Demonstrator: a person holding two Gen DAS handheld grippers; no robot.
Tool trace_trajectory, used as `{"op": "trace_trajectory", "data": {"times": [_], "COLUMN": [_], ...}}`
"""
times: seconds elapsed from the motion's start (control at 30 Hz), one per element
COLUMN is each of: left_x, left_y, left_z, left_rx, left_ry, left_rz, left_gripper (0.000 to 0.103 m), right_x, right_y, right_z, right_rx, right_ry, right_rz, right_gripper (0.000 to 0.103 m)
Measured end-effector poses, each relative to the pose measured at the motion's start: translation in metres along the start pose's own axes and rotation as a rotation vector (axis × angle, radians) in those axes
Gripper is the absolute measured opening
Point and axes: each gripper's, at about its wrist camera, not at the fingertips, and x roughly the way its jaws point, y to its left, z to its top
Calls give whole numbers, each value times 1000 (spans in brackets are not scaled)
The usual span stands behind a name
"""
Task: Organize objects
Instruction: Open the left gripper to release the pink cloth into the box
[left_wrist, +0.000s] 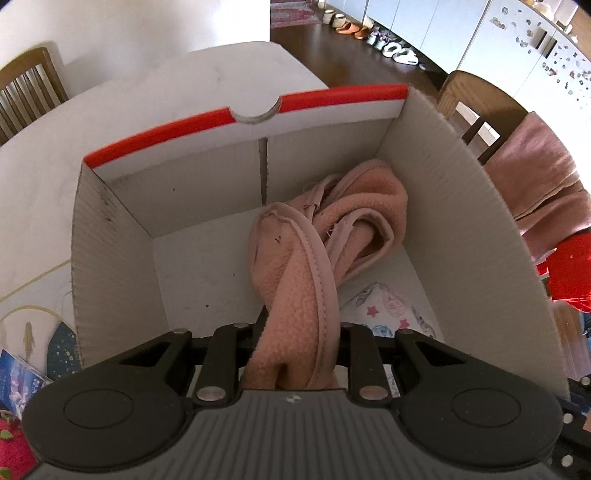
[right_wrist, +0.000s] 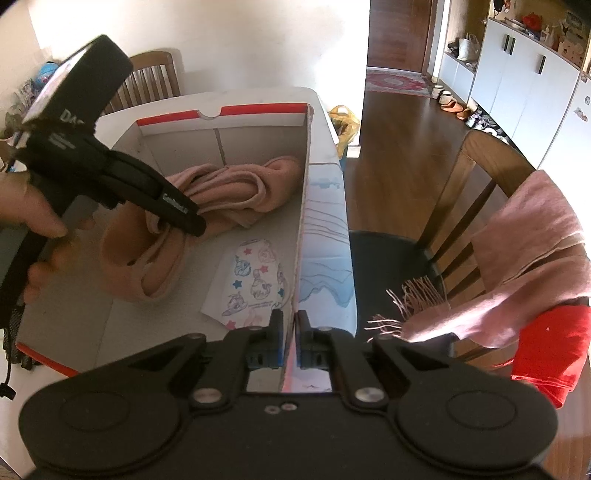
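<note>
A white cardboard box with a red rim stands on the table. My left gripper is shut on a pink fleece cloth, which hangs down into the box and bunches on its floor. The cloth hides the fingertips. In the right wrist view a hand holds that left gripper over the box, with the pink cloth draped below it. A white star-printed item lies flat on the box floor. My right gripper is shut on the box's right wall.
A blue-printed sheet lies on the table right of the box. A wooden chair at the right carries a fringed pink scarf and a red garment. Another chair stands far left.
</note>
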Motion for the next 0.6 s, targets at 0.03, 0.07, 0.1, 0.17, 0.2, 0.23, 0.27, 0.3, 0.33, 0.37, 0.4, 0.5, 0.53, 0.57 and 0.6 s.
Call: {"op": "trace_trajectory", "data": {"times": [0.03,0.07,0.1,0.17,0.2,0.23,0.27,0.3,0.33,0.37,0.4,0.5,0.53,0.57,0.6], "left_x": [1,3,4,7,7,9,12,13,15,14,13,8,7,5,3], "left_y": [1,1,2,4,5,5,3,3,4,3,2,2,1,0,0], "left_z": [0,0,0,0,-2,-2,-1,0,1,0,0,1,1,2,2], "left_rx": [-3,-6,-8,-11,-13,-14,-13,-7,3,12,14,13,15,19,23], "left_ry": [3,6,11,20,24,30,35,46,55,53,45,27,25,21,16], "left_rz": [-2,-3,-4,-9,-9,-10,-10,-8,-11,-13,-12,-32,-31,-27,-32], "left_gripper": [21,21,21,22,23,24,27,31,33,42,59,74,74,74,74], "right_x": [0,0,0,0,0,0,0,0,0,0,0,0,1,0,0], "right_y": [0,0,0,0,0,0,1,0,0,-1,-1,-2,-2,-3,-3], "right_z": [0,0,0,0,0,0,0,1,1,1,1,1,1,1,1], "right_rx": [-1,-1,-1,-2,0,1,2,5,6,6,7,8,11,13,12], "right_ry": [0,1,1,2,2,2,3,3,3,3,4,5,5,6,6], "right_rz": [0,1,1,1,2,2,3,3,4,4,5,6,6,6,6], "right_gripper": [6,6,6,6,6,6,6,6,6,6,6,6,6,6,6]}}
